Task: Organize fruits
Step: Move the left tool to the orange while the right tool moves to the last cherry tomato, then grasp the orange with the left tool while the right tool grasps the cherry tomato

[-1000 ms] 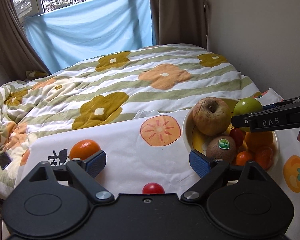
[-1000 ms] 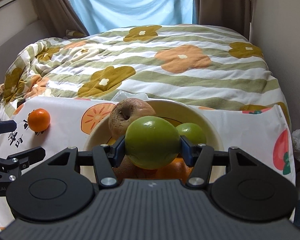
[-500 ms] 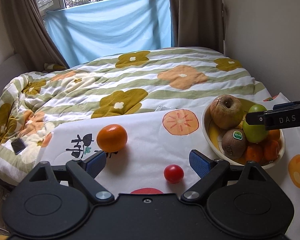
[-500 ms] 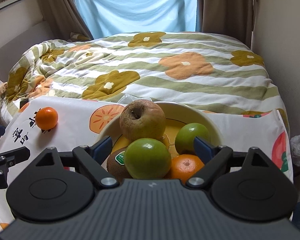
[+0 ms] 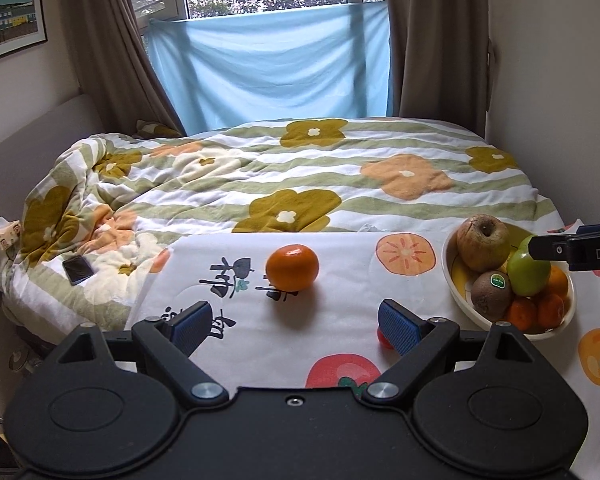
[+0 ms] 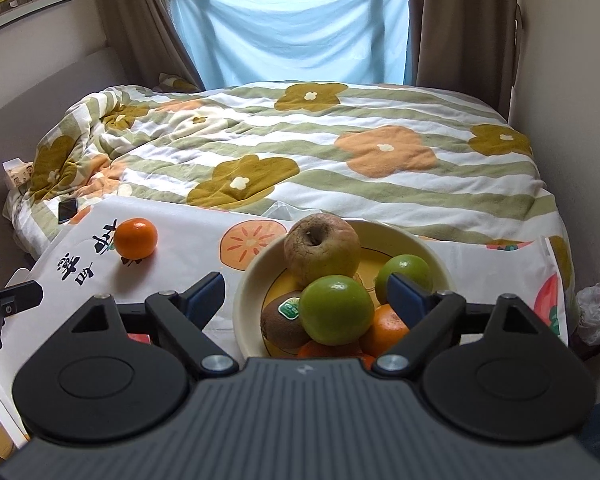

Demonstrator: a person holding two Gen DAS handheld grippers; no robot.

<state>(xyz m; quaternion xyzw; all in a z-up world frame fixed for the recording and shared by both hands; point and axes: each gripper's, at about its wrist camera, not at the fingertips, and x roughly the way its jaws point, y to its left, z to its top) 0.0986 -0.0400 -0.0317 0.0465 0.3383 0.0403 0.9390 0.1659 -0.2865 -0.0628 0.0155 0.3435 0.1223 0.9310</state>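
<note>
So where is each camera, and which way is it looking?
Left wrist: on the left gripper, looking forward and down over the printed cloth at the loose orange; its own open fingers show, plus the other gripper's tip.
Right wrist: on the right gripper, looking down at the fruit bowl; its own open fingers show.
Shared: orange, bowl, bed, blue sheet.

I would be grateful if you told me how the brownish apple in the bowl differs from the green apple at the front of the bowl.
The brownish apple is dull, wrinkled and blotchy; the green apple is smooth, glossy and evenly green. The brownish apple sits toward the bowl's far side with its stem pit facing the camera, while the green apple rests on top of the oranges and beside the kiwi. Both lie free in the same bowl.
</note>
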